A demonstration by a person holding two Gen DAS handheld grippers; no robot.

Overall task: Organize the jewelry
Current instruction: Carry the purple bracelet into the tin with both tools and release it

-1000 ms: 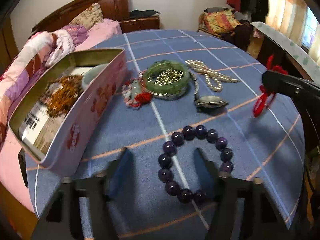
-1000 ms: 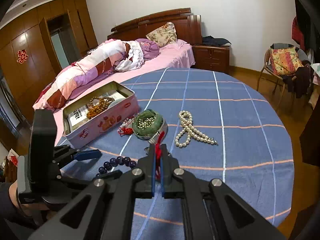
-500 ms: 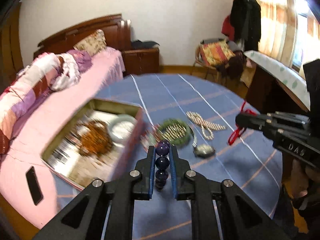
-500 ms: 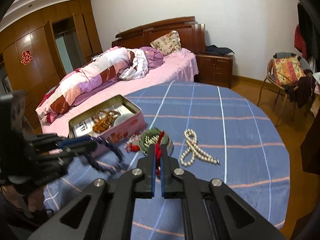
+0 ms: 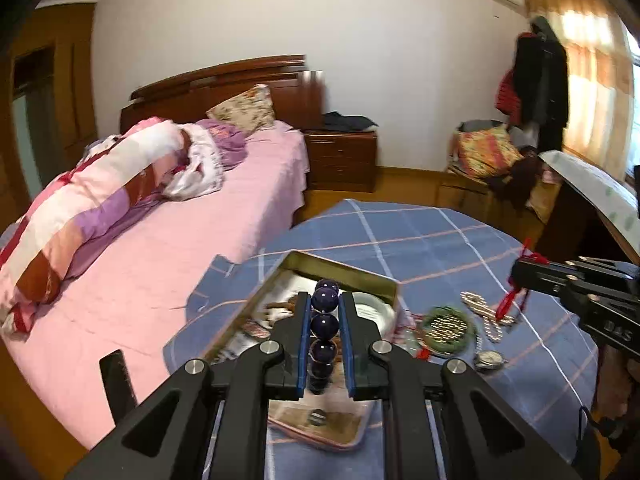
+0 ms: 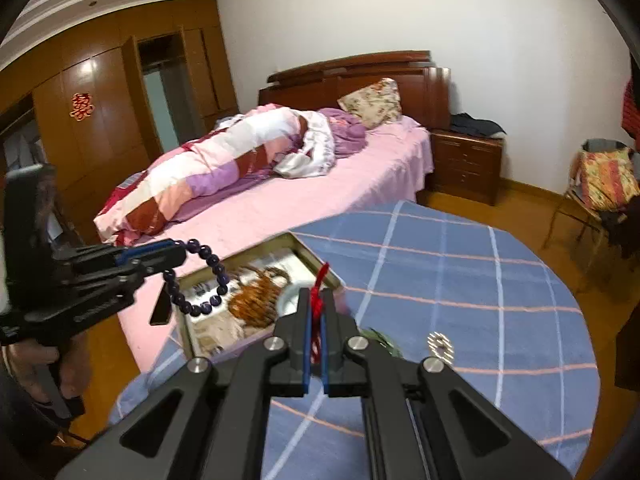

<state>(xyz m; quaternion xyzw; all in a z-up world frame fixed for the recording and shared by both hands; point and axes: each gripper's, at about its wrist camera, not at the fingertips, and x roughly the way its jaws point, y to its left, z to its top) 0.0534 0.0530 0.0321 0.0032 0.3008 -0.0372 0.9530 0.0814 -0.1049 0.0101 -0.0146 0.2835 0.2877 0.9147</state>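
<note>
My left gripper (image 5: 324,300) is shut on a dark purple bead bracelet (image 5: 324,326), held in the air above the open pink tin (image 5: 348,268). In the right wrist view the bracelet (image 6: 218,276) hangs as a loop from the left gripper (image 6: 176,252) over the tin (image 6: 316,256). My right gripper (image 6: 316,300) is shut on a red knotted cord (image 6: 318,280), which dangles from it (image 5: 516,276) above the table. The tin holds amber beads (image 6: 260,300) and a white bangle (image 5: 372,308).
On the blue checked round table (image 5: 440,232) lie a green bangle (image 5: 448,326), a pearl necklace (image 5: 486,316), a watch (image 5: 490,358) and a small red-and-white trinket (image 5: 416,344). A pink bed (image 5: 160,220) with a dark phone (image 5: 116,384) borders the table's left side.
The left gripper closed on the purple bracelet, lifted it off the table and carried it over the tin. The right gripper rose too, still shut on the red cord.
</note>
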